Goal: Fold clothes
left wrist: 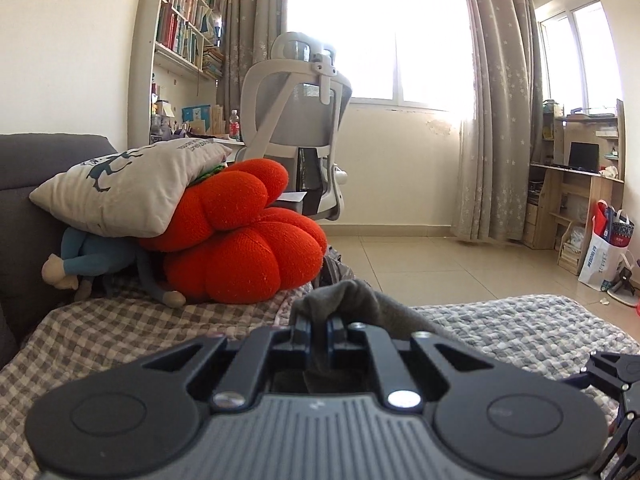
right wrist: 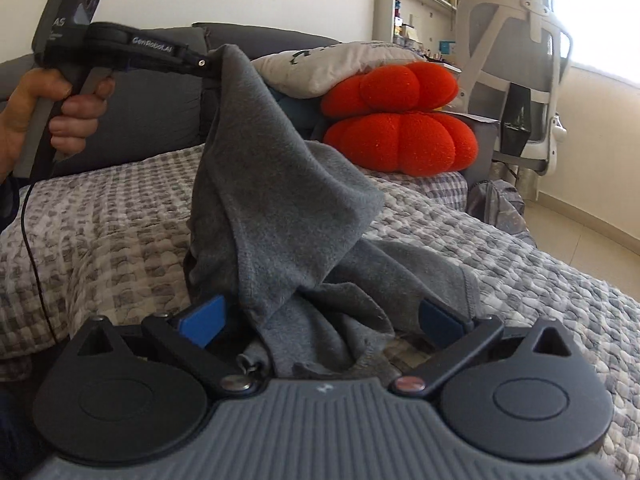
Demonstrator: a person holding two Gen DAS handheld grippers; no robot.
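Hand: a person's hand (right wrist: 56, 108) at the far left of the right wrist view grips the handle of the black left gripper (right wrist: 208, 65).
Left gripper: clenched on a corner of the grey fleece garment (right wrist: 280, 184), lifting it above the bed; the left wrist view shows the cloth pinched between its dark pads.
Garment: it hangs from that pinch in a drooping cone, its lower part bunched and rumpled on the grey-and-white checked quilted bedspread (right wrist: 540, 280), just in front of the right gripper.
Right gripper (right wrist: 320, 320): released; its blue pads stand wide apart with garment folds lying between them, not pressed.
Background, right: two stacked red-orange knitted pumpkin cushions (right wrist: 400, 136) under a beige printed pillow (right wrist: 332, 68), with a white mesh office chair (right wrist: 516, 40) beyond, all well apart from the garment.
Progress: an early stage, I judge. No neat fold shows; the garment is crumpled, held by one corner.
Remaining: the right gripper needs its own hold, then spreading flat and folding.
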